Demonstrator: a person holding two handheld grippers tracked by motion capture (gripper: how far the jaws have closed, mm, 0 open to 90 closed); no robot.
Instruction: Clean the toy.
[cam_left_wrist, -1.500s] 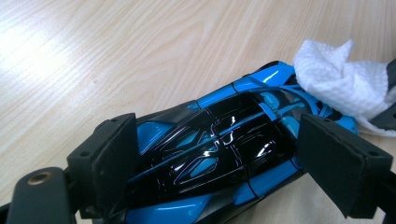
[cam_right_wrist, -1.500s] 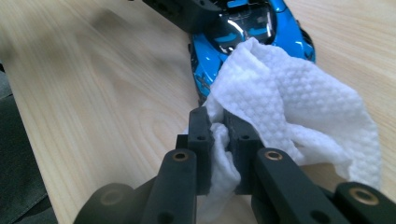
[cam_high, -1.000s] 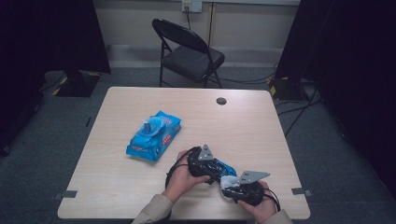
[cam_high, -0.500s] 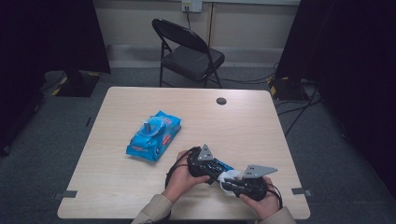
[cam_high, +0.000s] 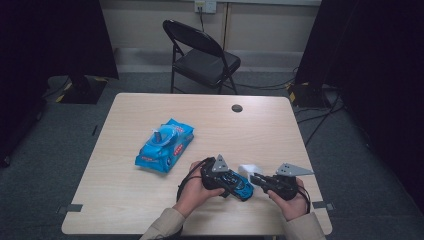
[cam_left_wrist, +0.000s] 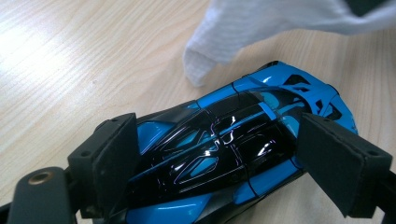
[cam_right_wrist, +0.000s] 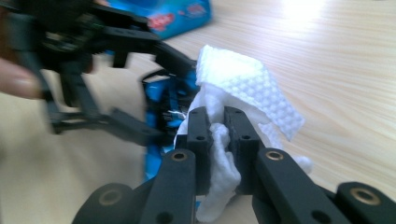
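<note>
Toy car (cam_left_wrist: 224, 154): rear cut off by the bottom edge of the left gripper view; both flanks hidden behind the left tool's (cam_left_wrist: 229, 163) pads. White wipe (cam_left_wrist: 261, 28): top cropped there. Right gripper view: left tool and hand (cam_right_wrist: 18, 79) blurred; wipes pack (cam_right_wrist: 180, 16) cropped, print unreadable.

Left gripper (cam_high: 235, 184) jaws clamped wide; right gripper (cam_high: 256, 179) jaws pinched nearly shut, facing left gripper.
</note>
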